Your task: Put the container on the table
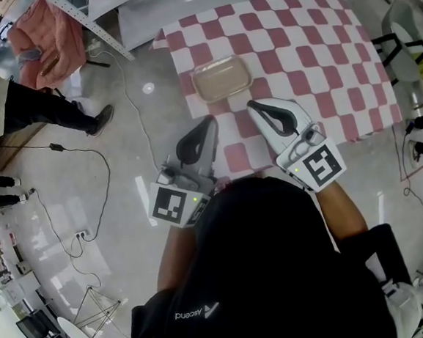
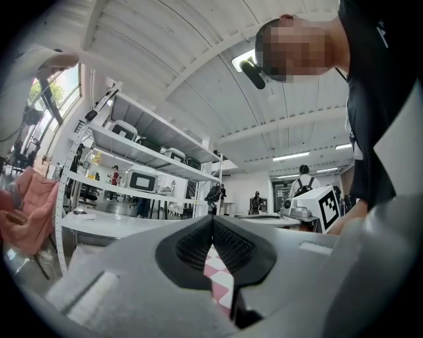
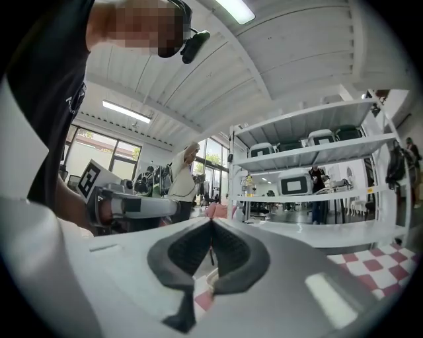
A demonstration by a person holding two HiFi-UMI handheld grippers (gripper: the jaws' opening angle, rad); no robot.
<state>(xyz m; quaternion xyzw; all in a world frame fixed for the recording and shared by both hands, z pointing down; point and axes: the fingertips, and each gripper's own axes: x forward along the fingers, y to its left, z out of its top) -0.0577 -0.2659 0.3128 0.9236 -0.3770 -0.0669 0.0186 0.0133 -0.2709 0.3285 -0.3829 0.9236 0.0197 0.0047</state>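
**Container set down, both grippers clear.** The left gripper (image 1: 210,120) and the right gripper (image 1: 252,106) were held side by side. Each had its jaws pressed fully together, with nothing between the pads. The clear container (image 1: 222,79) lay flat on the table (image 1: 318,45), just ahead of the two tips and roughly midway between them, touching neither. In the gripper views, only the checked cloth (image 2: 221,280) showed beneath the closed jaws. On this evidence the placing appeared complete, and the step in hand was judged to be the withdrawal. To do it well, both grippers should draw straight back from the container with their tips kept above the cloth. That way neither would catch the rim, nor drag the cloth and shift the container toward the near edge.
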